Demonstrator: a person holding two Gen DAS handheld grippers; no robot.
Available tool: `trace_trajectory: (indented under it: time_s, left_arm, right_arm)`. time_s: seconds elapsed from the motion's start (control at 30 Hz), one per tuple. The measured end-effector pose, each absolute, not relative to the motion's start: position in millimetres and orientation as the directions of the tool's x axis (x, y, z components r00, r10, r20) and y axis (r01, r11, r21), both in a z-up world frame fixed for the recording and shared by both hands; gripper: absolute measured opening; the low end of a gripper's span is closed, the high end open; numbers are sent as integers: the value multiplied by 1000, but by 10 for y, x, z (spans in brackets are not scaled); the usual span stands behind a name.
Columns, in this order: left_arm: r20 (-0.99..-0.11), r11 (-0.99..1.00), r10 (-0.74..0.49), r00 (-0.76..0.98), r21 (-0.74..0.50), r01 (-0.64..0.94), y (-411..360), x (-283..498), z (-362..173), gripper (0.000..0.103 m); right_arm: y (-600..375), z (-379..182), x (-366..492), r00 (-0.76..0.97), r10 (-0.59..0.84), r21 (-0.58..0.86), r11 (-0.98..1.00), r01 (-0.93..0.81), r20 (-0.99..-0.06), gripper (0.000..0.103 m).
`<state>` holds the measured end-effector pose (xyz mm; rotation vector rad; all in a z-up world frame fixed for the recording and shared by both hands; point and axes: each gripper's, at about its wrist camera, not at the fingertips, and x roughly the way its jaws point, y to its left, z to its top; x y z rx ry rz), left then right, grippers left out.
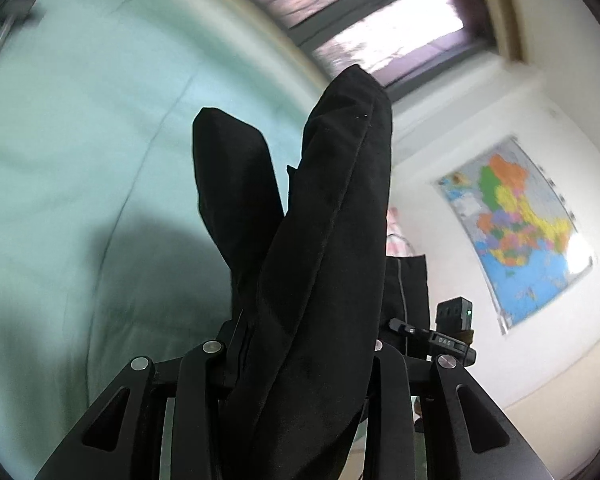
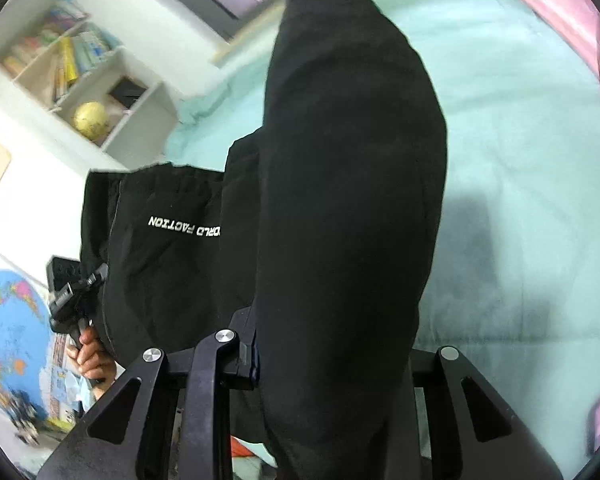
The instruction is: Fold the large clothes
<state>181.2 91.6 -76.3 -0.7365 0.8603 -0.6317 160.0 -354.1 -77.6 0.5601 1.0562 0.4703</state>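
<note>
A large black garment [image 1: 324, 240] hangs lifted above a pale green bed sheet [image 1: 80, 140]. My left gripper [image 1: 300, 360] is shut on a bunch of its cloth, which drapes over the jaws and hides the fingertips. My right gripper [image 2: 324, 360] is shut on another part of the same garment [image 2: 348, 184], which covers its fingertips too. White lettering [image 2: 184, 227] shows on the hanging cloth in the right wrist view. The other gripper [image 2: 74, 296], held in a hand, shows at the left of that view, and likewise in the left wrist view [image 1: 448, 328].
The green sheet [image 2: 520, 160] spreads below both grippers. A window [image 1: 380, 32] is behind the bed. A world map [image 1: 516, 224] hangs on the white wall. A white bookshelf [image 2: 80, 80] with books and a yellow ball stands by the bed. A pink item [image 2: 572, 20] lies at the sheet's edge.
</note>
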Motion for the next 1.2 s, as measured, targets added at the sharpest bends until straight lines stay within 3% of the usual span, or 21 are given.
trace_trajectory:
  time_s: [0.17, 0.2, 0.3, 0.37, 0.47, 0.57, 0.7, 0.8, 0.83, 0.93, 1.07, 1.2]
  left_arm:
    - [-603, 651, -627, 493, -753, -93, 1395, 2035, -1724, 49]
    - [-586, 607, -656, 476, -784, -127, 1509, 2056, -1912, 54]
    - [-454, 440, -753, 477, -886, -148, 1787, 2008, -2179, 56]
    - [-483, 483, -712, 509, -864, -145, 1895, 1935, -2064, 56]
    - [-573, 643, -559, 600, -756, -122, 1972, 1822, -1556, 55]
    - [-582, 757, -463, 669, -652, -43, 1776, 1744, -983, 55]
    - [-570, 822, -491, 659, -554, 134, 1057, 1690, -509, 56]
    - [-643, 886, -437, 629, -429, 176, 437, 1728, -507, 56]
    - [-676, 913, -393, 623, -365, 181, 237, 1745, -545, 56]
    - [-731, 943, -333, 596, -263, 205, -8, 1755, -704, 56]
    - [-739, 927, -374, 560, -299, 225, 9, 1697, -885, 56]
    - [-745, 920, -392, 539, -310, 240, -129, 1678, -1086, 56]
  right_arm:
    - [-3694, -1339, 1752, 384, 501, 567, 820, 75, -776, 44]
    - [-3781, -1458, 1741, 377, 525, 601, 792, 112, -763, 50]
    - [-3938, -1593, 1626, 395, 564, 658, 737, 155, -725, 58]
    - [-3975, -1494, 1550, 421, 524, 629, 761, 160, -740, 60]
    - [-3892, -1046, 1398, 492, 356, 482, 863, 153, -794, 60]
    - [-3900, -698, 1278, 559, 347, 479, 872, 104, -753, 63]
    - [-3338, -358, 1301, 598, 255, 342, 939, 35, -760, 83]
    - [-3094, -301, 1191, 641, 23, 106, 990, 92, -768, 83]
    - [-3061, -252, 1121, 665, -67, 37, 989, 141, -744, 75]
    - [-3110, -56, 844, 734, -266, -95, 959, 267, -625, 78]
    - [-3006, -87, 931, 722, 35, 130, 989, 76, -691, 84]
    - [-2679, -536, 1122, 632, 82, 88, 996, -22, -771, 84]
